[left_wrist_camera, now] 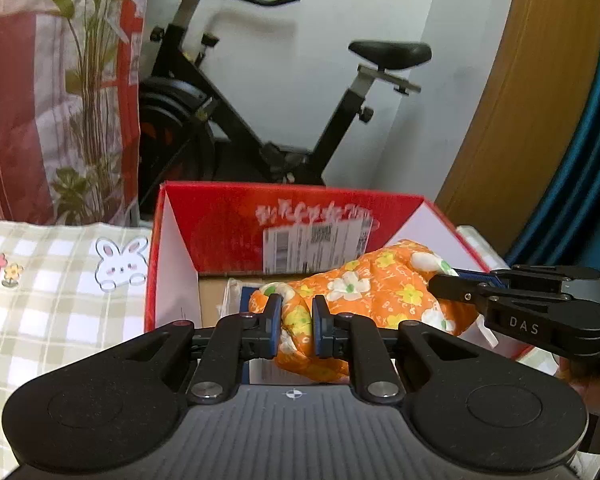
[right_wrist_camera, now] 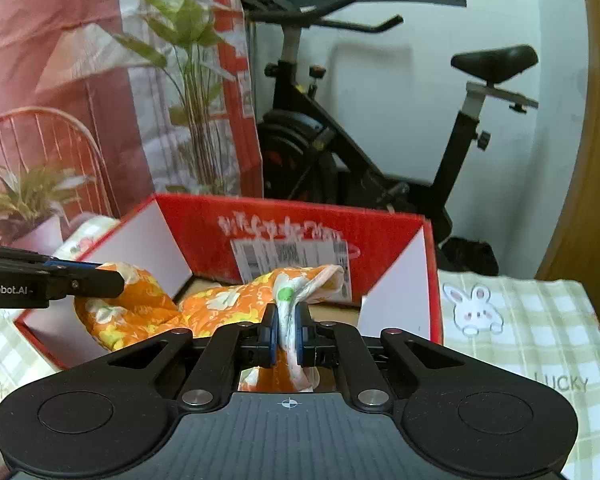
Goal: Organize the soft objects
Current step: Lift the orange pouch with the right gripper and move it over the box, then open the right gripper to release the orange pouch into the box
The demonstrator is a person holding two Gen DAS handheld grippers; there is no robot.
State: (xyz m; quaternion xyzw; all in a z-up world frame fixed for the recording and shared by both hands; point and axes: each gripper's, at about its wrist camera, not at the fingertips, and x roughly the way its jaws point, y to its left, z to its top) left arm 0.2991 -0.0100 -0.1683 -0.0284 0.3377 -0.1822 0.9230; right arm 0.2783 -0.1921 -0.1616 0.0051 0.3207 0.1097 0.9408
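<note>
The orange floral cloth [left_wrist_camera: 380, 292] hangs over the open red cardboard box [left_wrist_camera: 220, 224], slung between both tools. The left gripper [left_wrist_camera: 296, 322] is clamped on a bunched fold; the right gripper [right_wrist_camera: 287, 330] pinches a thin edge. The fabric looks light and limp (it will likely sag and slip); grip gathered folds. Legible writing: "DAS", "enRobot.AI", and "LUCKY" on the checked bedding [right_wrist_camera: 540, 320].

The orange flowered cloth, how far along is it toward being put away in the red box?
Nearly done: the orange flowered cloth hangs over the open red box, not yet let go. The left gripper and right gripper each pinch an end. Left: lower and release it. No other soft items show inside.
</note>
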